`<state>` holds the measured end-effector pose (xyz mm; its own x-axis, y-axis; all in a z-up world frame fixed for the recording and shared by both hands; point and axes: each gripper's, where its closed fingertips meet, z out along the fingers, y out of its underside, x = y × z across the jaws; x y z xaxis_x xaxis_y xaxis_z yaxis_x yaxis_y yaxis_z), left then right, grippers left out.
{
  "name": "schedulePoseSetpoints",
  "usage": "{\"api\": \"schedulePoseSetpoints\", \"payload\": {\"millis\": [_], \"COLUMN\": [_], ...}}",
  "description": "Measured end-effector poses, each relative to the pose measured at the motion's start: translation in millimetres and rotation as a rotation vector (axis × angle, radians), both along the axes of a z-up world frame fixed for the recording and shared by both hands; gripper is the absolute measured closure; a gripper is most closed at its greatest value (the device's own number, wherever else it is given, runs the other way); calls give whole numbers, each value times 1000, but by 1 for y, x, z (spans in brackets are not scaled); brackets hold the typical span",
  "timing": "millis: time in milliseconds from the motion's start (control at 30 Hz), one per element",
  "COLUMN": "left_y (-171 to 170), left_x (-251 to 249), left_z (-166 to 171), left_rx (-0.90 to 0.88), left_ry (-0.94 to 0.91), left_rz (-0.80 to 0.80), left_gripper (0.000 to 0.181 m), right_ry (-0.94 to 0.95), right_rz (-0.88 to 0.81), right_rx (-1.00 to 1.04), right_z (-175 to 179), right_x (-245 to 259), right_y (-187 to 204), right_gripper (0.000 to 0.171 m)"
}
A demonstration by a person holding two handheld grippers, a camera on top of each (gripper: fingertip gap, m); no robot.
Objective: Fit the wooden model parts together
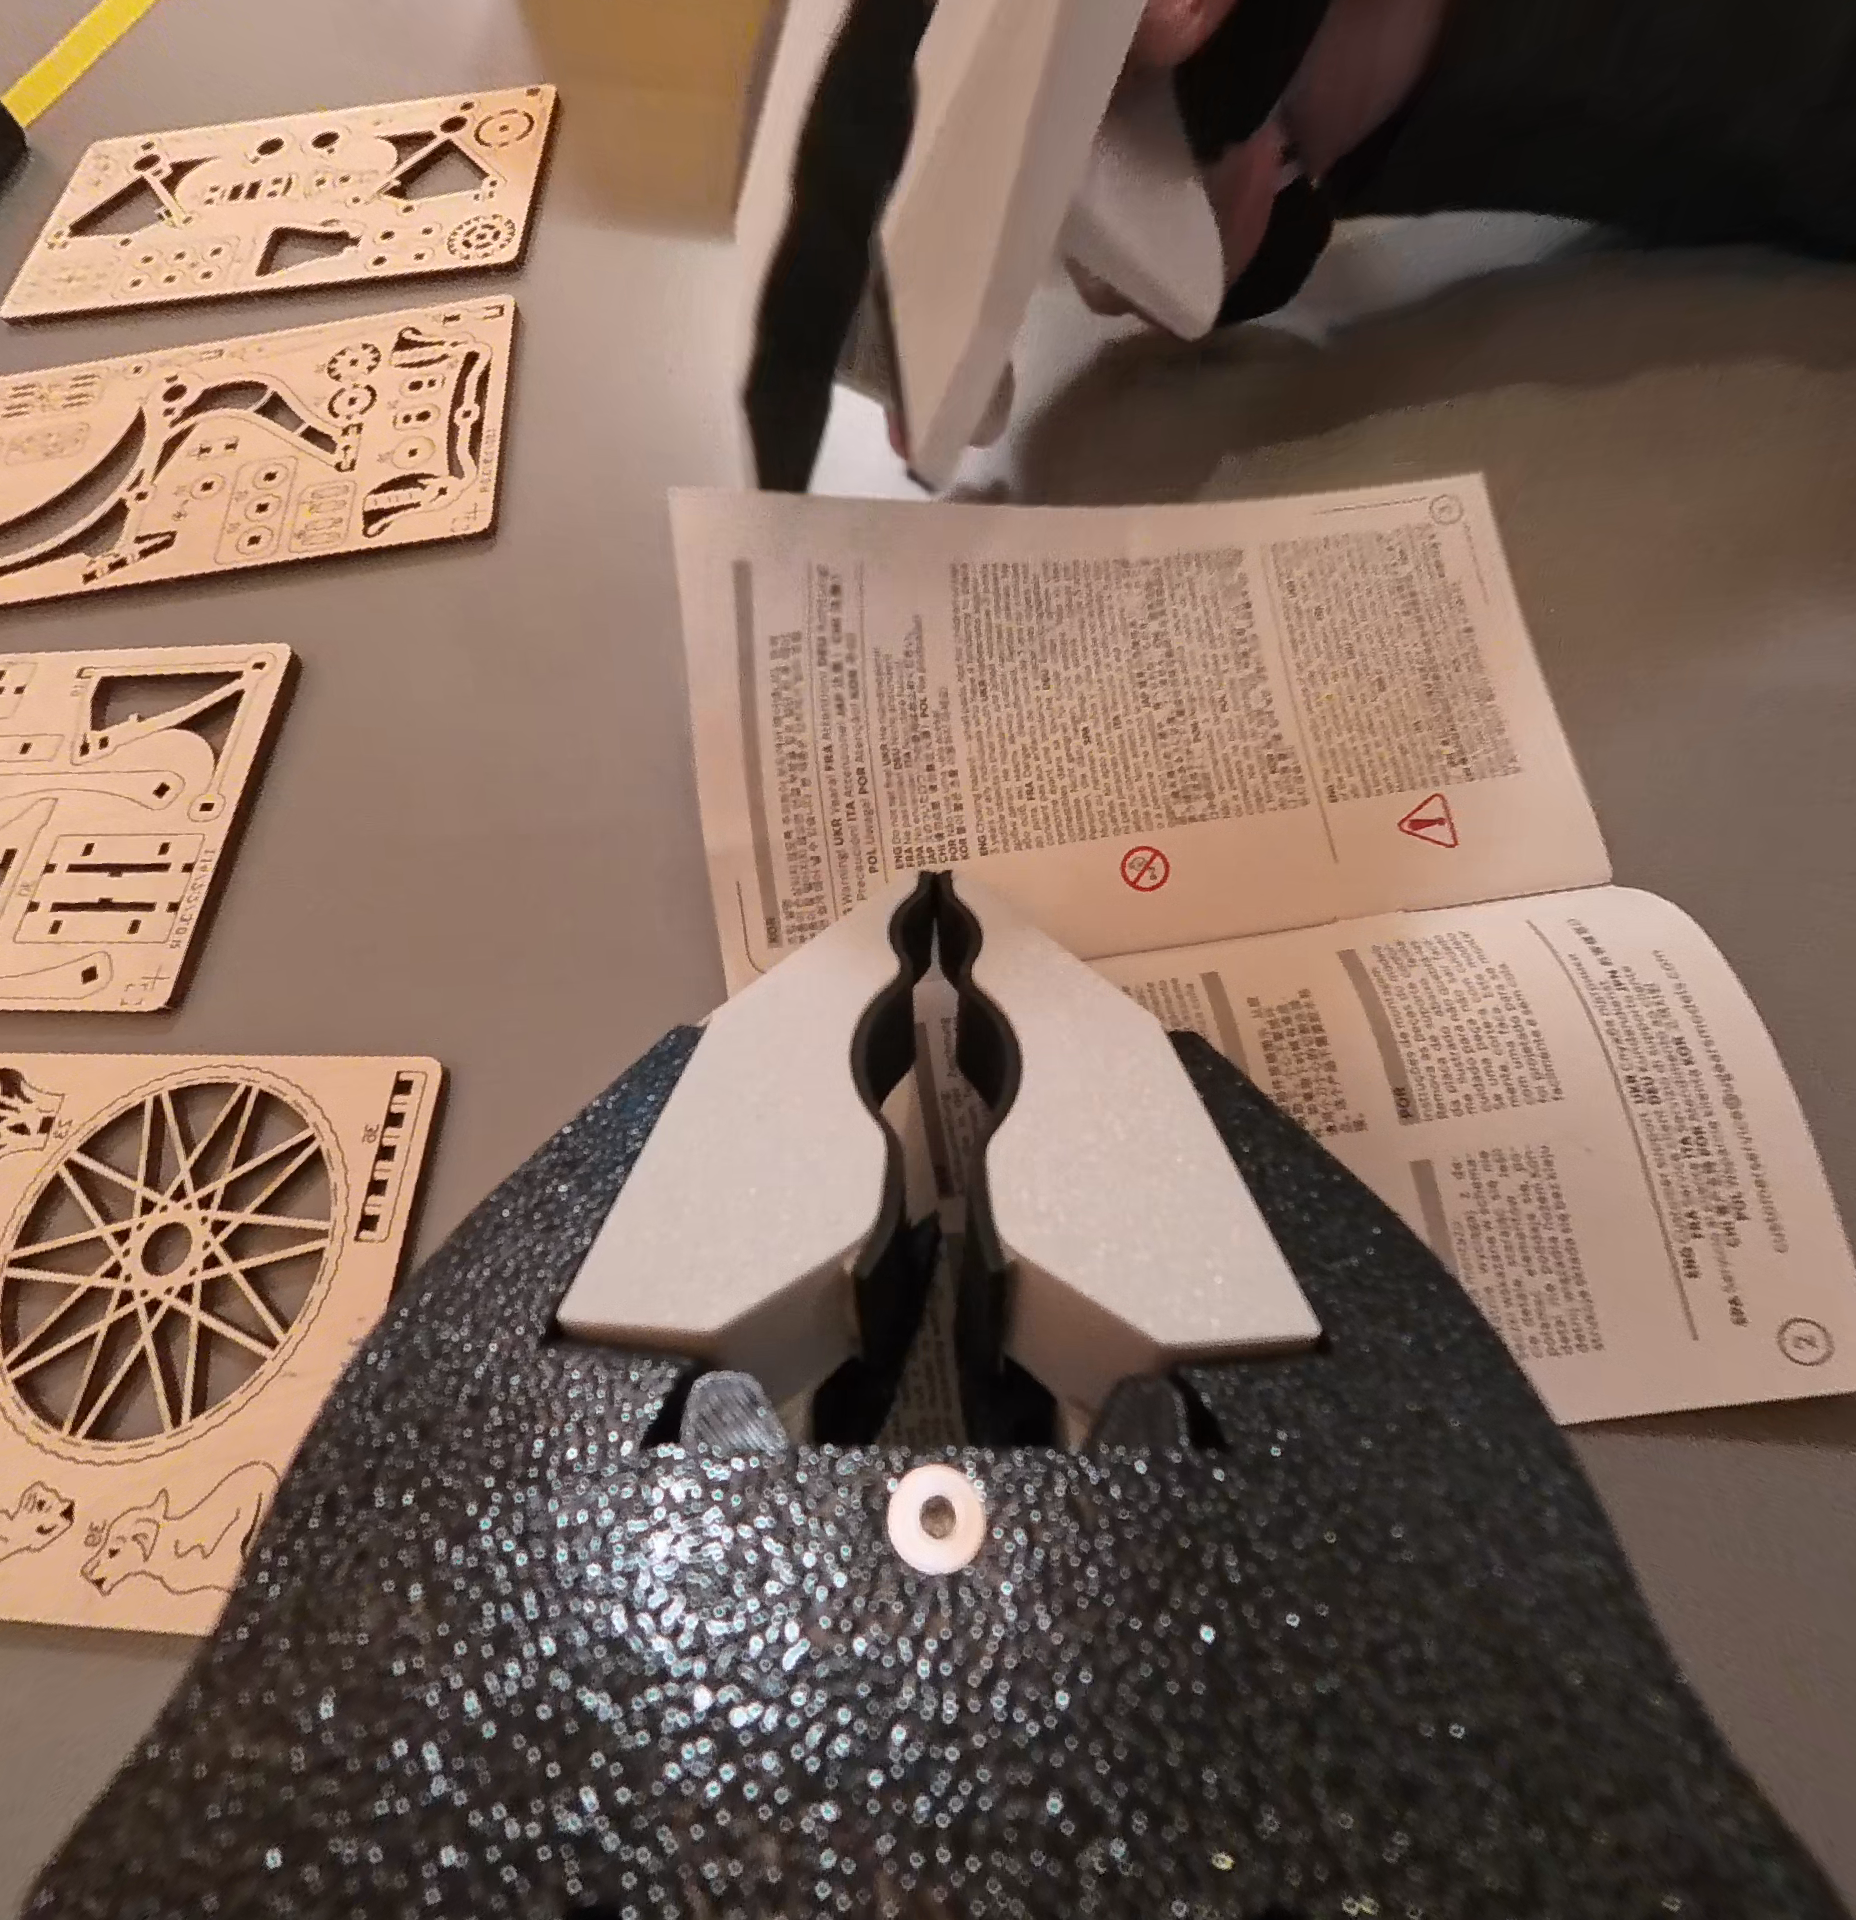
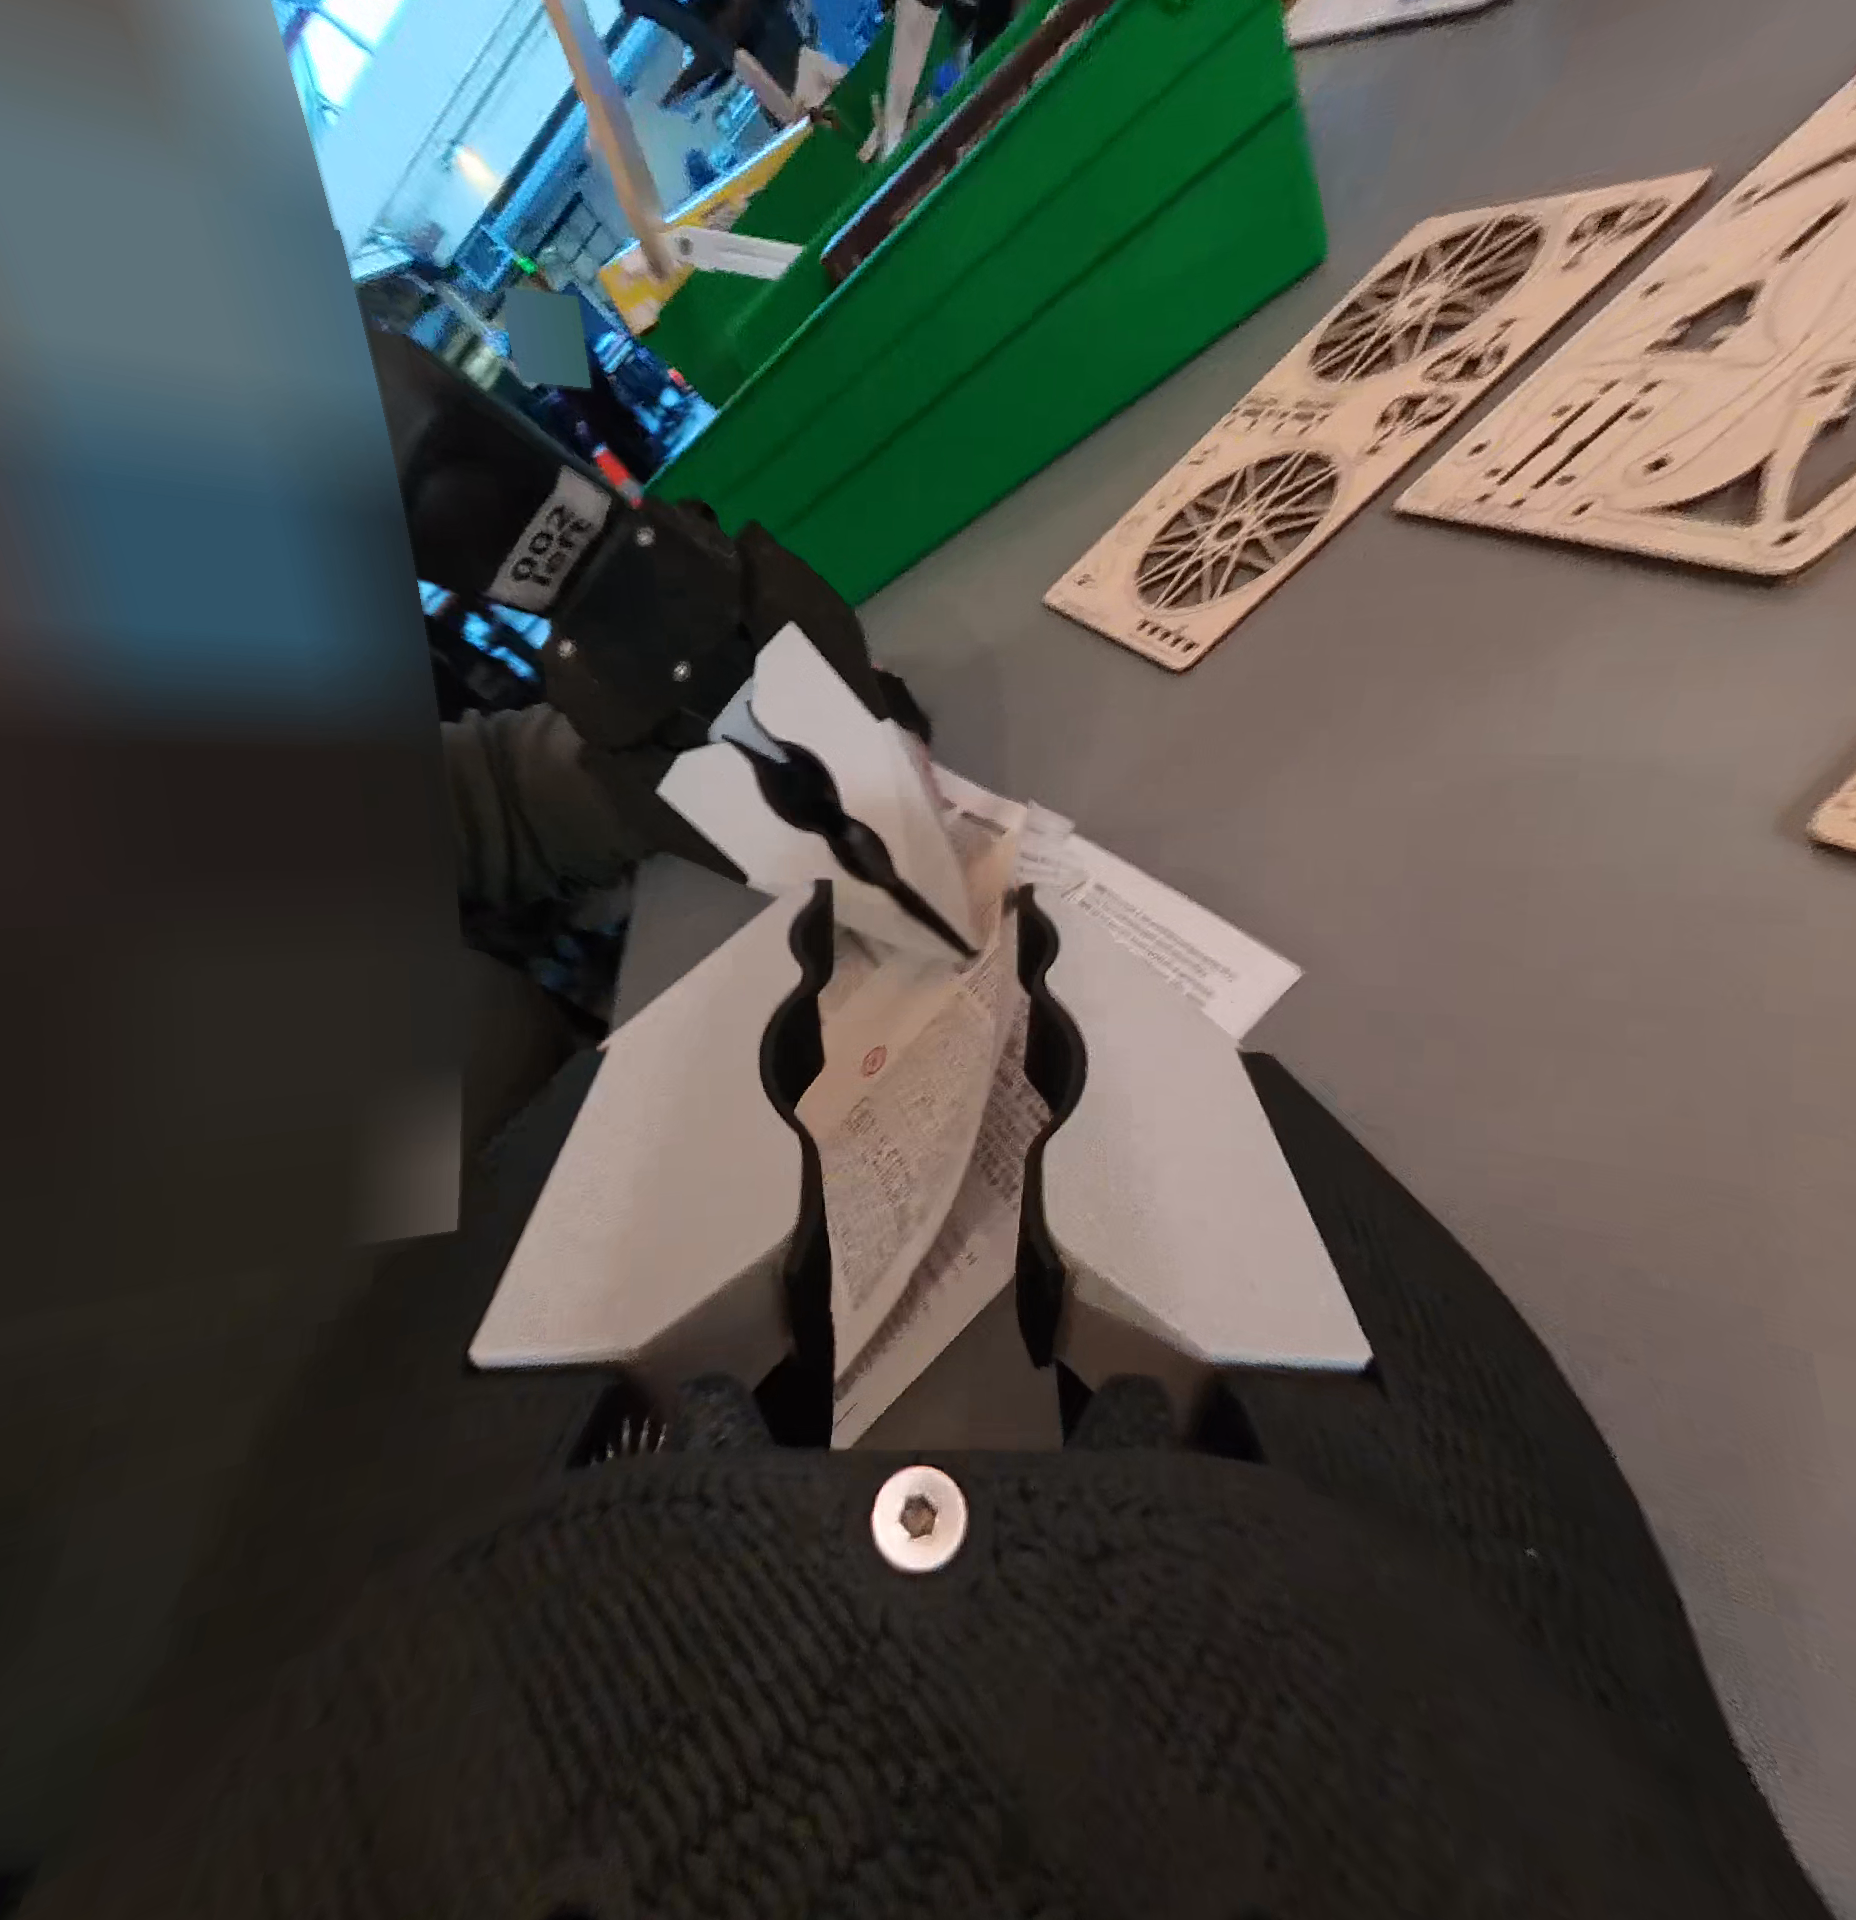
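Pale laser-cut wooden sheets [image 1: 280, 197] lie in a column at nine o'clock on the grey table [image 1: 550, 727] in my left wrist view, untouched. My left gripper [image 1: 934, 883] has its fingers pressed together over an open instruction leaflet [image 1: 1163, 707]; the right gripper [image 1: 882, 457] hangs at twelve o'clock. In my right wrist view, the right gripper [image 2: 922, 904] has fingers apart around the leaflet's lifted page [image 2: 924, 1122]; green bin [image 2: 1007, 343] at twelve, wheel sheet [image 2: 1319, 436] at two.
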<state>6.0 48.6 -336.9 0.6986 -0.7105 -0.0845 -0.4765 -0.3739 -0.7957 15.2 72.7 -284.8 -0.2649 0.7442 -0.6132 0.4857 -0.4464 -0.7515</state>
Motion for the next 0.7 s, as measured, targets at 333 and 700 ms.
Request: {"api": "schedulePoseSetpoints", "payload": {"millis": [333, 700], "left_y": [0, -12], "left_x": [0, -9], "left_z": [0, 13], "left_rx": [2, -135], "left_ry": [1, -222], "left_rz": [2, 12], "left_gripper": [181, 179], "right_ry": [-78, -61], "right_rz": [164, 367], "right_rx": [54, 218], "right_z": [-16, -24], "right_x": [8, 16], "right_y": [-31, -76], "right_gripper": [139, 136]}}
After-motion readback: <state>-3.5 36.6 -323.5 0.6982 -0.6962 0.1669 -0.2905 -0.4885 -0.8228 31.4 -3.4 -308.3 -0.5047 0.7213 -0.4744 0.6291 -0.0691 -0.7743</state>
